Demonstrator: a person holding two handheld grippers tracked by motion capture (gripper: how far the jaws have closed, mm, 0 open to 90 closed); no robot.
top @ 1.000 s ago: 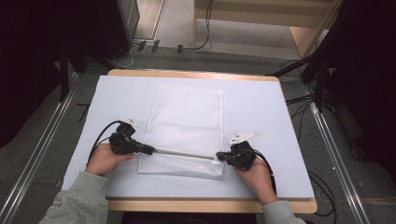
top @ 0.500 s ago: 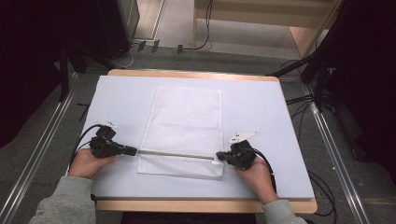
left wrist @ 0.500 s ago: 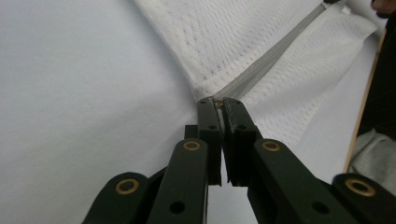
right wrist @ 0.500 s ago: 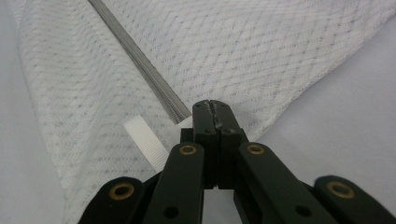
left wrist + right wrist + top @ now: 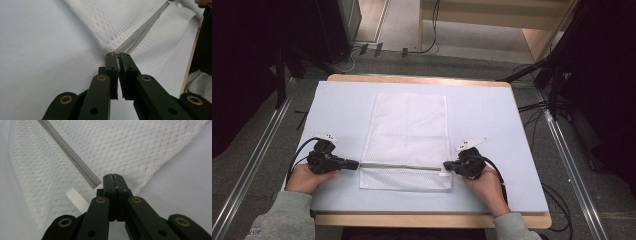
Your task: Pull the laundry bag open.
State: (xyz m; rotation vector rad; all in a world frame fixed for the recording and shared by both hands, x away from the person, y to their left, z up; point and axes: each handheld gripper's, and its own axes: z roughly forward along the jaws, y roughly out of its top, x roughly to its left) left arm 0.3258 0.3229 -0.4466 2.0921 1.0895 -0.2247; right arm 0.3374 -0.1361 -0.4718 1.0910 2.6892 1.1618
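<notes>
1. Nearest the table's front edge, the person's hands hold the two grippers low over the pale blue mat.
2. The left gripper sits at the left end of the grey zipper, its jaws pinched on a small brass zipper pull; they have just been easing apart slightly, the pull between them.
3. The right gripper has its jaws fully closed on the mesh at the zipper's right end, beside a white tab.
4. The white mesh laundry bag lies flat mid-mat, stretching away from the zipper.
</notes>
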